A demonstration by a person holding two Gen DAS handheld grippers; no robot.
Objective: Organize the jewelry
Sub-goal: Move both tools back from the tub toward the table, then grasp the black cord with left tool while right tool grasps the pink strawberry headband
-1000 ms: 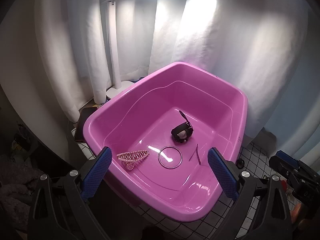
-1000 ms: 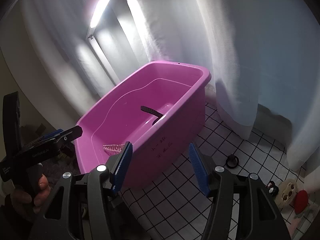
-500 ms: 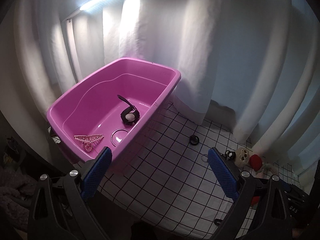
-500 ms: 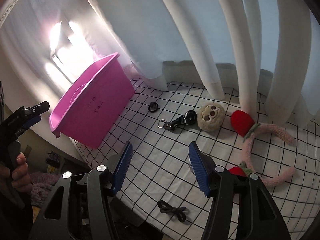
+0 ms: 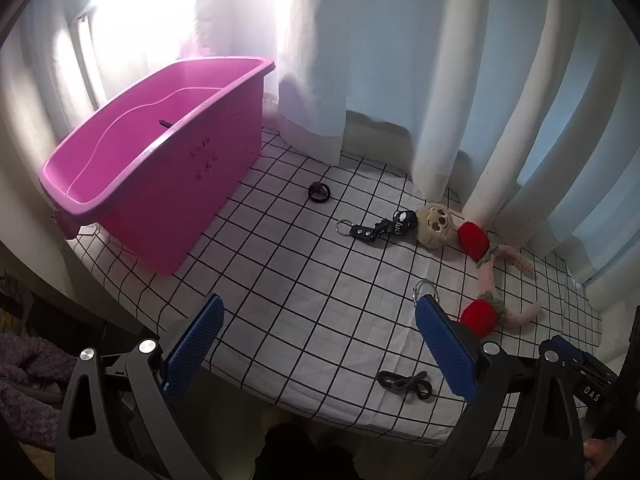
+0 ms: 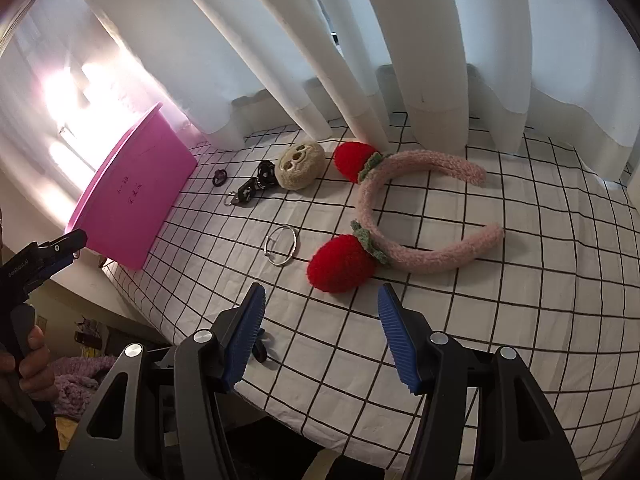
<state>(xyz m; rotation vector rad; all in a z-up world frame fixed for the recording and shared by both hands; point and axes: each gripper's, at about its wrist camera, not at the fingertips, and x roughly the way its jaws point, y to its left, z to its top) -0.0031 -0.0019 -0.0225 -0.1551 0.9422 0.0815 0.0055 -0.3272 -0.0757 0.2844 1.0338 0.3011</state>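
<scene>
A pink tub (image 5: 168,168) (image 6: 132,200) stands at the left of the checked cloth. On the cloth lie a silver bangle (image 6: 281,245) (image 5: 426,289), a black keychain strap (image 5: 378,229) (image 6: 252,190), a small black ring (image 5: 319,192) (image 6: 219,177), a plush sloth face (image 5: 435,221) (image 6: 301,165), a pink headband with red pom-poms (image 6: 404,220) (image 5: 500,280) and a black hair tie (image 5: 404,385). My left gripper (image 5: 316,344) is open and empty over the cloth's near edge. My right gripper (image 6: 320,328) is open and empty, just short of the near red pom-pom.
White curtains (image 5: 400,60) hang along the back of the cloth. The cloth's near edge (image 5: 280,392) drops off in front of the grippers. The left gripper shows at the left edge of the right wrist view (image 6: 44,260).
Both grippers have swung right, away from the pink tub and over the cloth with the loose items. Both stayed open and empty.
</scene>
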